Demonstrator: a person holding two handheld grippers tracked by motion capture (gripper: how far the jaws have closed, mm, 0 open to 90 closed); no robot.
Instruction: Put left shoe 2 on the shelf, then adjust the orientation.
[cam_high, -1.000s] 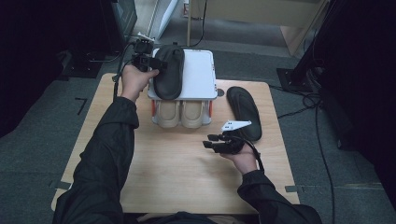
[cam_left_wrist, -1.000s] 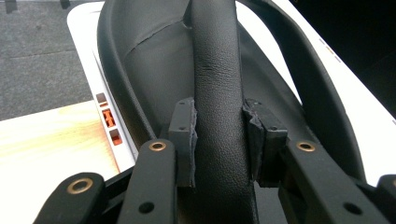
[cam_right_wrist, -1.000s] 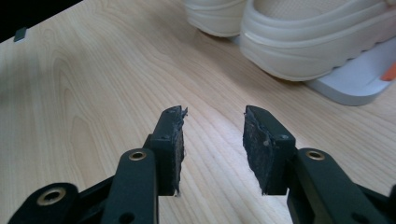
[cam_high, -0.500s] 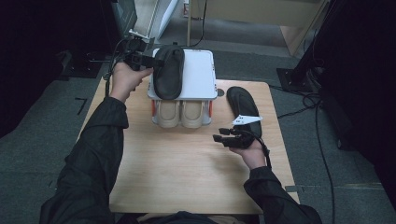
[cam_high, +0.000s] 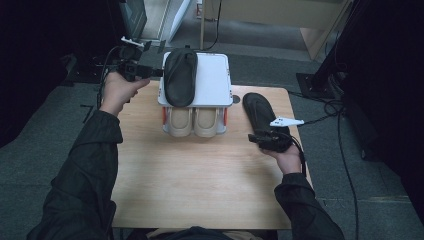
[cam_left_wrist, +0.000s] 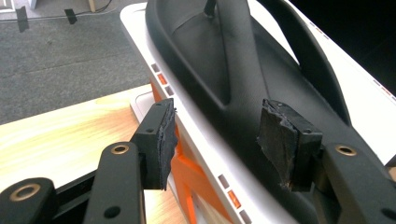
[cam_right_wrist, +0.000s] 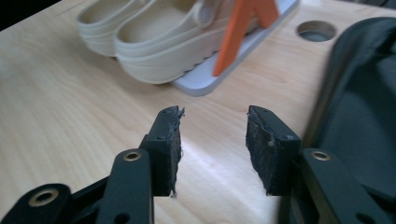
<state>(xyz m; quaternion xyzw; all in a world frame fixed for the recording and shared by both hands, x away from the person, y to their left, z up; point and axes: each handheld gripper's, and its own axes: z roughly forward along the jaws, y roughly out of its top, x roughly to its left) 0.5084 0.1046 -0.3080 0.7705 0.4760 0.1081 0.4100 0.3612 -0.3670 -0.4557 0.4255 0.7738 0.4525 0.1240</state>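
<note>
One black flip-flop lies on top of a white two-level shoe rack at the far side of the wooden table. My left gripper is at its left side. In the left gripper view its jaws have just been opening, and the flip-flop lies just ahead of the gap, untouched by the pads. A second black flip-flop lies on the table right of the rack. My right gripper is at its near end, open; its jaws have just been closing over bare wood, the flip-flop beside them.
A pair of beige clogs fills the rack's lower level between orange supports. A round hole is in the table by the rack's right corner. Cables trail over the dark floor on both sides.
My left hand has drawn back to the left from the flip-flop on the rack. My right hand has moved right and farther out, up to the flip-flop on the table.
</note>
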